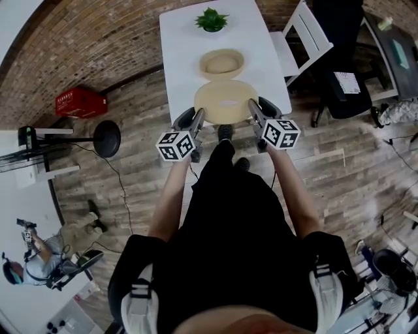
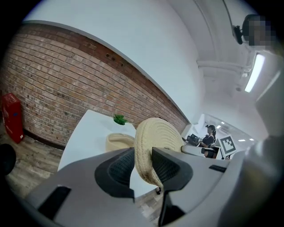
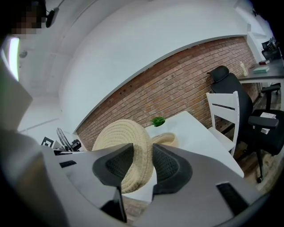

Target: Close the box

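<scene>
- Woven box (image 1: 222, 63): a round basket of pale coiled rope, open at the top. It stands on the white table (image 1: 183, 59), ahead of the left gripper (image 2: 143, 164) and the right gripper (image 3: 142, 164). It lies beyond the lid (image 1: 225, 101) that they carry and is apart from it.
- Lid: a round coiled disc of the same pale rope as the box. It spans the gap between the two grippers above the near end of the table.
- Left gripper: its jaws are clamped on the lid's left rim, with one ribbed dark pad pressed against each face of the coil.
- Right gripper: its jaws are clamped the same way on the lid's right rim, one pad on each face.
- Marker cubes (image 1: 176, 145): one sits at the rear of each gripper, on the side nearer the person.
- Potted plant (image 1: 211, 19): green, at the far end of the table, straight ahead of the grippers and past the box.
- White chair (image 1: 304, 36): to the right of the right gripper, beside the table, with a black office chair (image 3: 230, 88) behind it.
- Red case (image 1: 80, 102): on the wooden floor, well to the left of the left gripper, at the foot of the brick wall (image 2: 57, 84).
</scene>
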Motion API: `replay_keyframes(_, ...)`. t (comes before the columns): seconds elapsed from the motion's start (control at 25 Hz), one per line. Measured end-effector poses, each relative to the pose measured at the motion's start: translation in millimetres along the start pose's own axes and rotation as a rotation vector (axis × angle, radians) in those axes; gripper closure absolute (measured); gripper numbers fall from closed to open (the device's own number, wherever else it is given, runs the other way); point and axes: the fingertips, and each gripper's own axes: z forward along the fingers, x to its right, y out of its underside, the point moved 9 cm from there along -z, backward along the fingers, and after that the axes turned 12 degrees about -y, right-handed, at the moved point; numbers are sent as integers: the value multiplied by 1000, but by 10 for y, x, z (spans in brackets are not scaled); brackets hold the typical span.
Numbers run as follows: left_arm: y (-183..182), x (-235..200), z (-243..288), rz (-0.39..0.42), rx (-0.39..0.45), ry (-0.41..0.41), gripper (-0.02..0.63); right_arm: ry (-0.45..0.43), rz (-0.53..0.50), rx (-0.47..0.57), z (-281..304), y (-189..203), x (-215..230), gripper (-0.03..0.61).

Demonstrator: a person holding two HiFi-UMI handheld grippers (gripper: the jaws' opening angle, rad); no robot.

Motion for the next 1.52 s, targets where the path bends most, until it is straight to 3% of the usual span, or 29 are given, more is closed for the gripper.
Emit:
replay_keyframes(0.76,-493,-383,1212,-50,-27,30,489,61,-34,-37,894,-610,671,445)
replay_keyframes(1.52,-508,-778,1729,-84,-103,-19,489,57,-11,-138,1580,-618,1093,445)
